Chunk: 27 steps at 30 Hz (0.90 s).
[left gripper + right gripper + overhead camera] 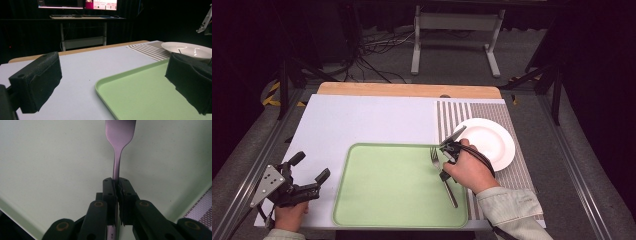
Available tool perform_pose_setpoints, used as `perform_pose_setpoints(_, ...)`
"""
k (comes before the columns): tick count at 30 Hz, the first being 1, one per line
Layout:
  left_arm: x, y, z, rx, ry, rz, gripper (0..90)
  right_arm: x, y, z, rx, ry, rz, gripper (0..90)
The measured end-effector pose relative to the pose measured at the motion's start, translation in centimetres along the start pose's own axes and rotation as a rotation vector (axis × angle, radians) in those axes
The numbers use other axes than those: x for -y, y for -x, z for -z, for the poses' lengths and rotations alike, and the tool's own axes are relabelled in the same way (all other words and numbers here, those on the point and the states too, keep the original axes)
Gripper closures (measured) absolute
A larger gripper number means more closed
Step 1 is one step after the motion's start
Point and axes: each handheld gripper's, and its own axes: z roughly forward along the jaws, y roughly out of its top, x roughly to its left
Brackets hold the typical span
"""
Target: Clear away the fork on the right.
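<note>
A metal fork [435,158] hangs low over the right part of the green tray [387,185], tines toward the far side. My right gripper [444,175] is shut on its handle just behind the neck. In the right gripper view the jaws pinch the fork [117,157] with the tray [50,157] close beneath; I cannot tell whether the fork touches it. My left gripper [309,167] rests open and empty on the white table left of the tray. In the left gripper view its wide-apart jaws frame the tray's near corner [140,95].
A white plate [504,150] sits on a striped placemat [452,117] right of the tray; both the plate [185,48] and the placemat [147,51] appear in the left gripper view. The white table surface [362,122] stretches behind the tray to a wooden edge [407,90].
</note>
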Motion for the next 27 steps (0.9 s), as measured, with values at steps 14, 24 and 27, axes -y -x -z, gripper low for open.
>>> perform_pose_setpoints(14,0.0,0.0,0.0,-0.001,0.000,0.000,1.2,-0.1,0.1,-0.8,-0.002,-0.015,0.002,85.5)
perform_pose_setpoints(24,0.0,0.0,0.0,-0.001,0.001,0.000,1.2,-0.1,0.1,-1.3,0.000,-0.025,-0.006,85.2)
perform_pose_setpoints(27,0.0,0.0,0.0,-0.002,0.002,0.001,1.2,0.0,0.2,-1.4,0.001,-0.026,-0.009,83.7)
